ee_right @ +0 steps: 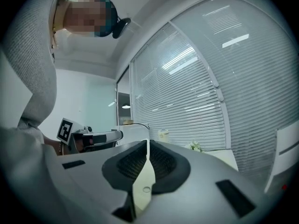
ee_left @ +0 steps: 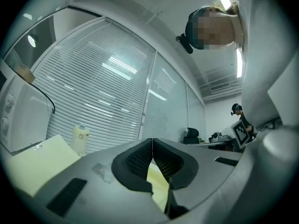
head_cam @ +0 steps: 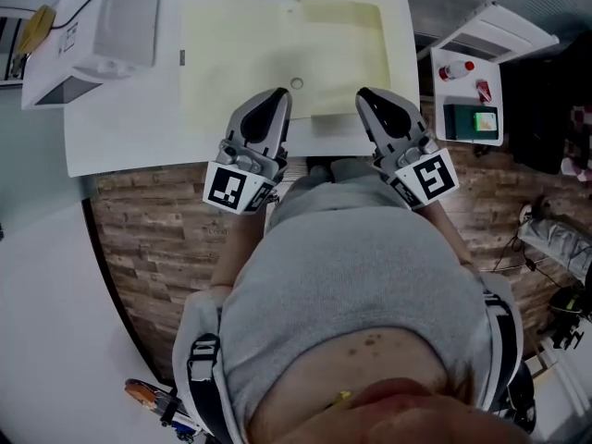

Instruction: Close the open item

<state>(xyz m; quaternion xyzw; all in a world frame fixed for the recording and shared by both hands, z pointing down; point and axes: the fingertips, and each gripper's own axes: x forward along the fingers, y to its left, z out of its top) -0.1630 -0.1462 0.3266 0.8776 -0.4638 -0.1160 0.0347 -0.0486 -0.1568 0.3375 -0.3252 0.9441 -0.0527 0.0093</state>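
Left gripper (head_cam: 275,97) and right gripper (head_cam: 371,97) reach forward side by side; both pairs of jaws seemingly pressed together.

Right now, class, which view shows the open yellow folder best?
The head view: the yellow folder lies spread open on the table. In their own views, the left gripper and right gripper each show only a strip pinched between shut jaws; the left also a corner.

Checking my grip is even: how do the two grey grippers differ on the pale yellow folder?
The left gripper pinches the folder's near edge at its left, the right gripper at its right. A small round snap shows on the sheet in the right gripper's jaws; the left gripper's hold plain sheet. Both are shut on the folder.
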